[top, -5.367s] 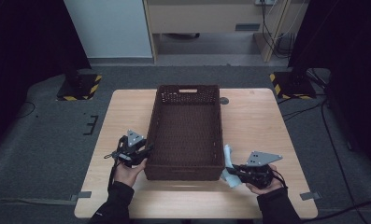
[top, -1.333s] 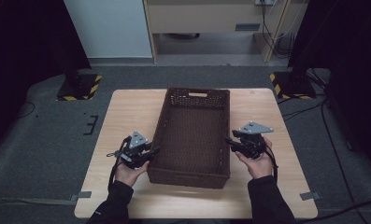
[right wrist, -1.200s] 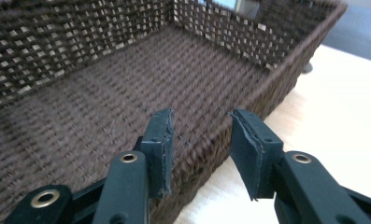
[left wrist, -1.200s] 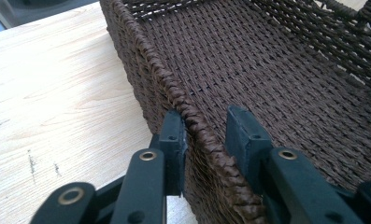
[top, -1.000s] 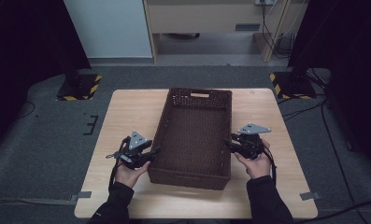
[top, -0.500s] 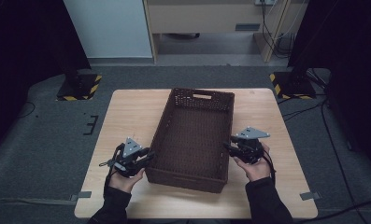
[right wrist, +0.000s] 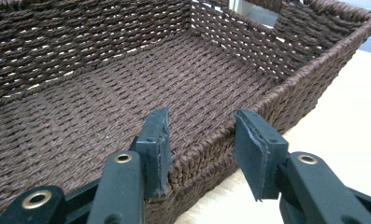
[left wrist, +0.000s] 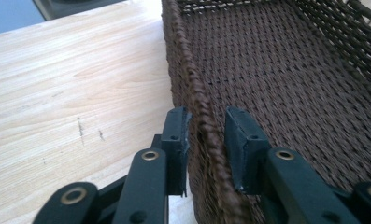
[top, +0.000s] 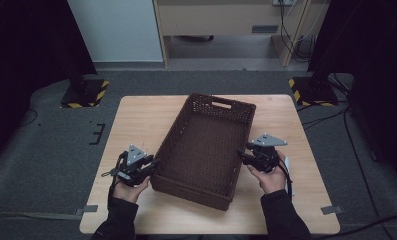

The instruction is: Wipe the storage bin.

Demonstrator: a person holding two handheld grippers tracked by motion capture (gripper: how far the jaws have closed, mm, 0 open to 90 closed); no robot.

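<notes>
1. A light wooden table (top: 136, 125) stands on a grey carpeted floor (top: 51, 165).
2. A brown woven basket (top: 206, 150) lies on the table, turned slightly clockwise; a handle cut-out shows in its far end wall.
3. The left gripper (top: 153, 164) – held in the person's left hand (top: 128, 187) – meets the basket's left long wall near the near corner.
4. The right gripper (top: 242, 156) – held in the right hand (top: 271, 177) – meets the right long wall at about mid-length.
5. Each gripper carries a grey three-cornered plate on top.
6. Two yellow-and-black striped stand bases (top: 83, 95) sit on the floor beyond the table's far corners.
</notes>
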